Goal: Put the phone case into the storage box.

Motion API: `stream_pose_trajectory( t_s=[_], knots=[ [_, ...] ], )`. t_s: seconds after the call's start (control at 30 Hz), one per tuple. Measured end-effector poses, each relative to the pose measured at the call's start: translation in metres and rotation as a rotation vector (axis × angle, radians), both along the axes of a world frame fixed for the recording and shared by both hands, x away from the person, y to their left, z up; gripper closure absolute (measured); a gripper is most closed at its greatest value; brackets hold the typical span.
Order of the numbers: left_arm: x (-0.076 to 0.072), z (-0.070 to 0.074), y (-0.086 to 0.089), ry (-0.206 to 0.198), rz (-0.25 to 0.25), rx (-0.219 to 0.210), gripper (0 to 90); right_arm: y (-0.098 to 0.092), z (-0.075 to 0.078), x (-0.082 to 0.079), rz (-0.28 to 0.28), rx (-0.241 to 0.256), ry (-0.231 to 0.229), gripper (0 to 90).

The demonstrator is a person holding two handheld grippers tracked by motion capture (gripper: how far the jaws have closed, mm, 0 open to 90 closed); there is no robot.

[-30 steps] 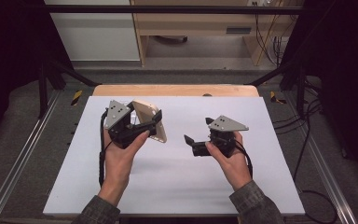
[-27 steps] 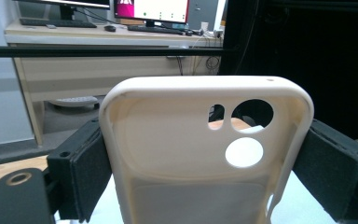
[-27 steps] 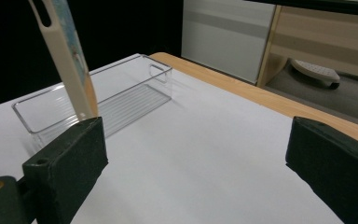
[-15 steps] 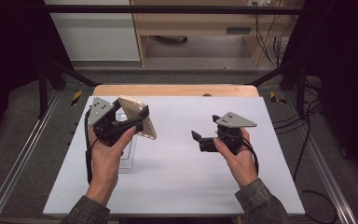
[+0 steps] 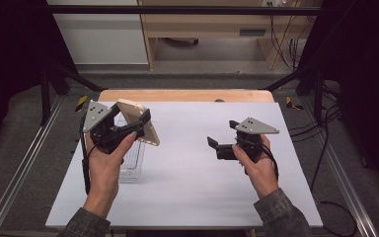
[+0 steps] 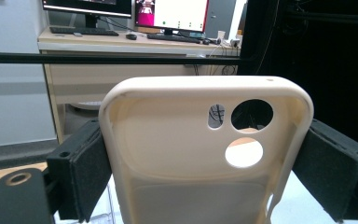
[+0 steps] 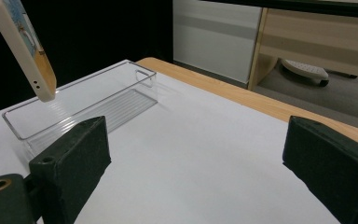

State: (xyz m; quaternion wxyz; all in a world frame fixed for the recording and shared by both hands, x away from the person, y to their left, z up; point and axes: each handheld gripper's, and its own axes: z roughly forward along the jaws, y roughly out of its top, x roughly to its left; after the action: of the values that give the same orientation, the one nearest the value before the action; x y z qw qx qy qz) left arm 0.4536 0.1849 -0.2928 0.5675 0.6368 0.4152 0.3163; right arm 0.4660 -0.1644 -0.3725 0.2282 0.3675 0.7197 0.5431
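Note:
A cream phone case (image 5: 139, 121) with round camera holes is clamped by its long edges in my left gripper (image 5: 137, 124), lifted and tilted above the left side of the white table. In the left gripper view the case (image 6: 200, 154) sits squarely between both black pads (image 6: 81, 175). Under it lies a clear plastic tray (image 5: 131, 163), also seen as an empty tray (image 7: 81, 105) in the right gripper view, where the case (image 7: 25, 46) hangs over its near end. My right gripper (image 5: 223, 139) hovers open at the right, nothing between its pads (image 7: 72, 168).
The white table top (image 5: 192, 182) has a wooden strip (image 5: 187, 95) along its far edge. Metal rails run down both sides of the table. Beyond it stand a wooden cabinet (image 5: 217, 29) and cables on the floor at the right.
My left gripper has carried the phone case leftward over the clear tray. My right gripper has drifted right and slightly toward the person, staying open.

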Motion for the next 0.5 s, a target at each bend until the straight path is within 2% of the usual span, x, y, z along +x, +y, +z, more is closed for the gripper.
stream_pose_trajectory(
  t_s=[0.27,0.5],
  knots=[
    [0.002,0.002,0.007,-0.003,0.016,0.000,11.0,-0.015,-0.002,0.000,-0.015,0.024,0.004,10.0],
    [0.005,0.000,0.015,0.002,0.036,0.022,11.0,-0.035,-0.008,-0.001,-0.065,0.041,-0.002,10.5]
  ],
)
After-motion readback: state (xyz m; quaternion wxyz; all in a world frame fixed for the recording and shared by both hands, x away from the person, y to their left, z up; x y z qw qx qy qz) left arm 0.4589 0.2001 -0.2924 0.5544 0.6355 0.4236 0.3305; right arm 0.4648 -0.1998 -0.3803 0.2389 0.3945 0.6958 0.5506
